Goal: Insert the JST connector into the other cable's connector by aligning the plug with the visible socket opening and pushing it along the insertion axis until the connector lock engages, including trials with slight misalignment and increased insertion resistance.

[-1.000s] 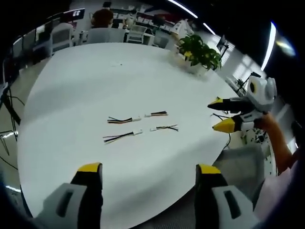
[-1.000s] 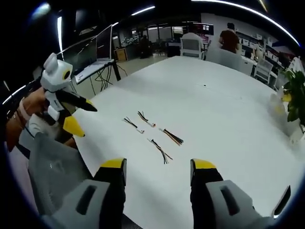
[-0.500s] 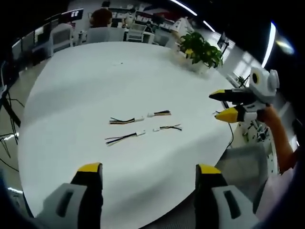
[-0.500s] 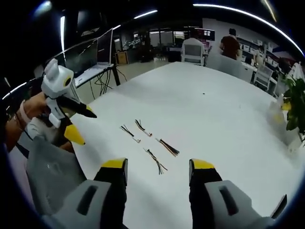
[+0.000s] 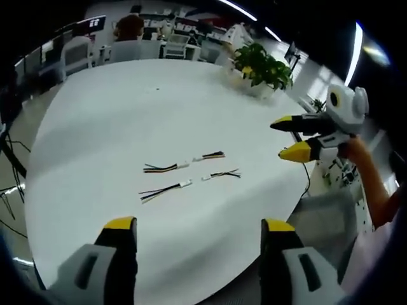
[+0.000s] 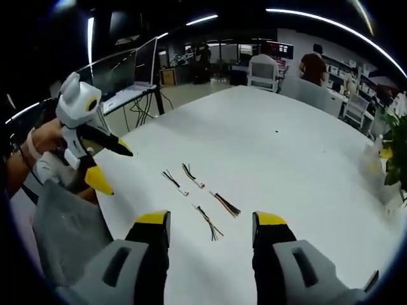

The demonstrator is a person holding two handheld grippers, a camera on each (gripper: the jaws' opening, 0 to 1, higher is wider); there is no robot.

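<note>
Lying in a loose two-by-two cluster on the broad white round table (image 5: 95, 114), four short JST cable pigtails with small white connector housings wait untouched. In the left gripper view, the upper left pigtail (image 5: 164, 168) and the lower left pigtail (image 5: 164, 189) point their white ends rightward toward the upper right pigtail (image 5: 210, 155) and the lower right pigtail (image 5: 221, 174), each facing pair close but apart. The left gripper (image 5: 198, 223), grey with yellow-tipped black jaws, hovers over the near table edge with its jaws spread wide and nothing between them. The right gripper (image 5: 294, 136) enters that view from the right, held in a person's hand (image 5: 357, 152) off the table's edge, its yellow-tipped jaws parted and empty. In the right gripper view, the right gripper (image 6: 211, 219) likewise stands released above the table (image 6: 286, 159), with the same four cables (image 6: 198, 197) ahead of its jaws; the left gripper (image 6: 108, 166) shows at left, jaws apart. A green potted plant (image 5: 264, 67) sits at the far table edge.
</note>
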